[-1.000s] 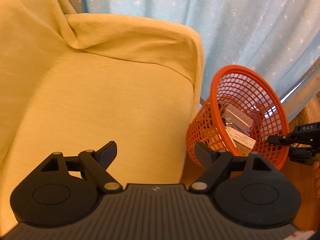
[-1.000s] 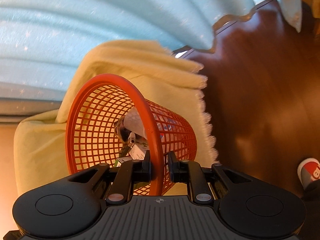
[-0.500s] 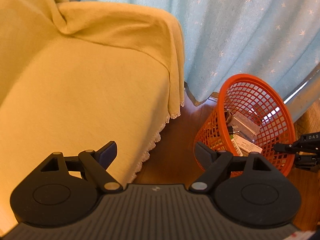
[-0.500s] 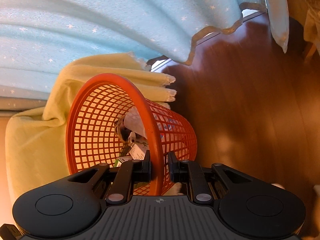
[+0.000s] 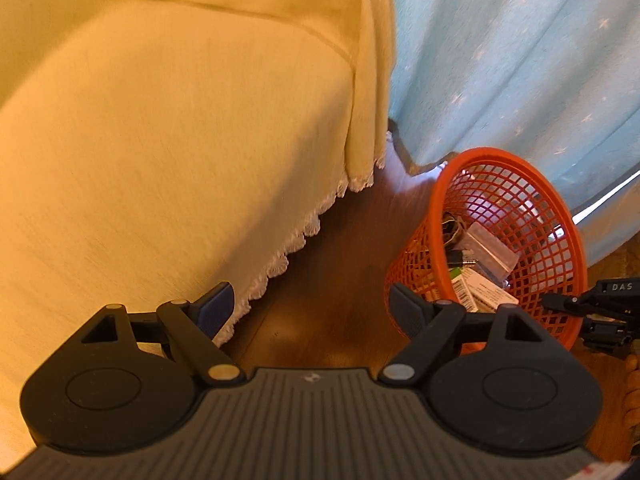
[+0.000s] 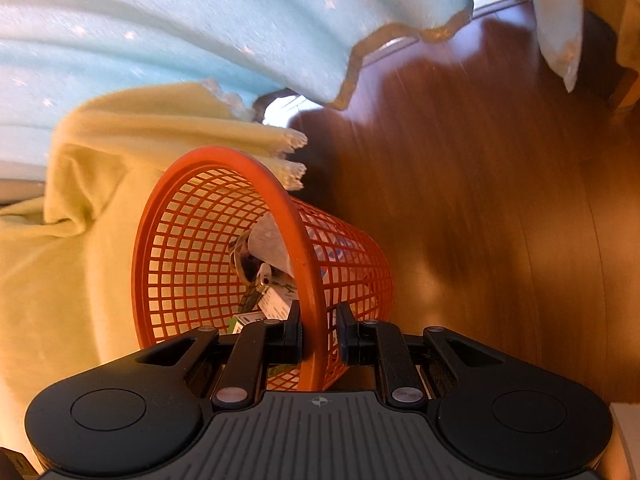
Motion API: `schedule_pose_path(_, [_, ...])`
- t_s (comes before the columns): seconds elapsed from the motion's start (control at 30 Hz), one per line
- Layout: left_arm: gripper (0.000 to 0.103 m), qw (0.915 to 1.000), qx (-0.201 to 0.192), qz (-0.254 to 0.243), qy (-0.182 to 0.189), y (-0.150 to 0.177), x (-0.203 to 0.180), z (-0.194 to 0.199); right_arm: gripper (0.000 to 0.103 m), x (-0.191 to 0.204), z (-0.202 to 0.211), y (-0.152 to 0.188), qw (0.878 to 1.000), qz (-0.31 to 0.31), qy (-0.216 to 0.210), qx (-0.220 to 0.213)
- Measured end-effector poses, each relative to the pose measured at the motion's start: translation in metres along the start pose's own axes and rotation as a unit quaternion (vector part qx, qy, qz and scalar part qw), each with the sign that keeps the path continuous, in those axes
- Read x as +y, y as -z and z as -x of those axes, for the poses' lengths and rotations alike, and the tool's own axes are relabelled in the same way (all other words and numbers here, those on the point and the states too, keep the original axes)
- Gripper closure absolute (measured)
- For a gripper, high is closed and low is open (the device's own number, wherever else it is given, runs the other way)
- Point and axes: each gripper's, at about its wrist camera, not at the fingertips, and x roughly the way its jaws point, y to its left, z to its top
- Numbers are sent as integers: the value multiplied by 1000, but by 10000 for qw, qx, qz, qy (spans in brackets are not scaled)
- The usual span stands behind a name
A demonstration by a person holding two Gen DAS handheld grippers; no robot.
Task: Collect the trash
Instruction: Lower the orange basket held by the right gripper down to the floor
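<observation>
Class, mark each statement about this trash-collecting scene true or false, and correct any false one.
1. The right gripper is shut on the rim of the orange basket. True.
2. The left gripper holds a box. False: it is open and holds nothing.
3. The basket is empty. False: boxes and other scraps lie inside.
4. A yellow cover with a scalloped white edge drapes beside the basket. True.
5. The curtain is red. False: it is pale blue with small stars.
</observation>
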Motion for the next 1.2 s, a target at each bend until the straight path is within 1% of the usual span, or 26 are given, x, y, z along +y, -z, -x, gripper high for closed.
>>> schedule_pose_path(0.23, [22, 9999, 61, 6, -81, 21, 5, -82, 91, -38, -78, -3, 10000, 53, -40, 25])
schedule_pose_path(0.3, [22, 9999, 73, -45, -85, 25, 5, -102, 91, -47, -94, -3, 10000, 57, -30, 13])
schedule_pose_path(0.4, [22, 9999, 73, -130, -55, 28, 5, -127, 91, -59, -117, -4, 10000, 80, 1, -10])
schedule_pose_path(0.47, [22, 9996, 27, -246, -99, 30, 4, -141, 91, -68, -133, -5, 10000, 93, 20, -16])
schedule_pose_path(0.53, [22, 9996, 24, -253, -115, 33, 4, -153, 91, -75, -147, -7, 9999, 114, 26, -21])
schedule_pose_path(0.67, [23, 9998, 32, -171, -120, 35, 4, -173, 90, -91, -170, -9, 9999, 144, 51, -44])
schedule_pose_path(0.9, [23, 9996, 11, -239, -176, 39, 3, -202, 90, -108, -200, -14, 9997, 193, 19, -120])
schedule_pose_path(1.03, [23, 9994, 35, -250, -216, 43, 6, -219, 86, -121, -219, -13, 9995, 258, -23, -198])
schedule_pose_path(1.07, [23, 9994, 39, -257, -230, 44, 6, -221, 86, -125, -221, -14, 9993, 212, 74, -298])
schedule_pose_path(1.1, [23, 9994, 50, -266, -230, 45, 6, -223, 86, -128, -222, -14, 9990, 199, 79, -388])
schedule_pose_path(1.13, [23, 9994, 64, -269, -230, 46, 6, -224, 84, -130, -221, -14, 9989, 225, 32, -401])
schedule_pose_path(1.2, [23, 9993, 71, -277, -238, 47, 5, -223, 82, -128, -216, -12, 9987, 339, 97, -376])
